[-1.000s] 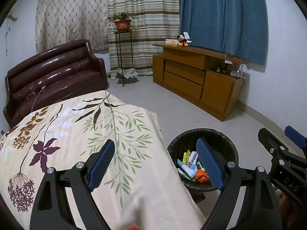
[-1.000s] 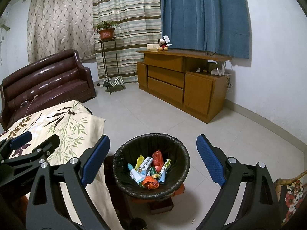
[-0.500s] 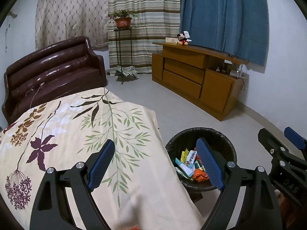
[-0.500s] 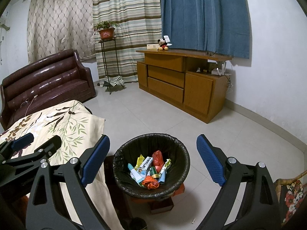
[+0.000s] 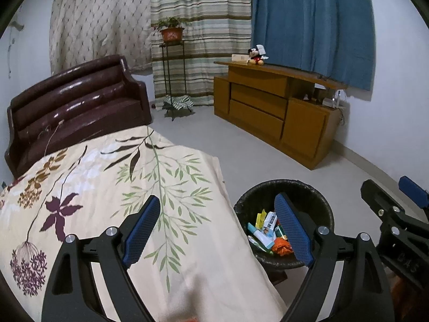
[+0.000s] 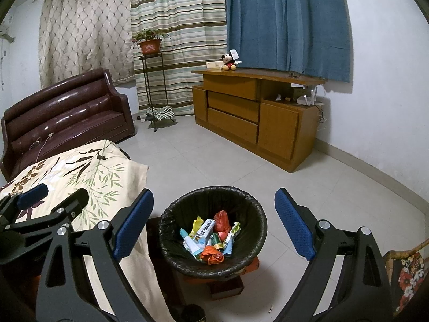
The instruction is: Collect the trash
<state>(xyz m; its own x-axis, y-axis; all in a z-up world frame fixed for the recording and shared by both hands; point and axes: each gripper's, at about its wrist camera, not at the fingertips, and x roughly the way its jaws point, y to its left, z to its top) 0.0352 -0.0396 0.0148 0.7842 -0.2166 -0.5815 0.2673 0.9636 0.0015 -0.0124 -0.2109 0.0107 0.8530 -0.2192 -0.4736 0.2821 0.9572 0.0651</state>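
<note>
Nothing has moved: your left gripper and right gripper stay wide open, empty. Wrappers, low in the frame's bin, probably feel light, crinkly; pinch edges.

Left hand-held gripper: black angular plastic frame, triangular cut-outs, silver screws at the joints, blue textured pads. Right hand-held gripper: same build; white lettering on its black body in the left view.
</note>
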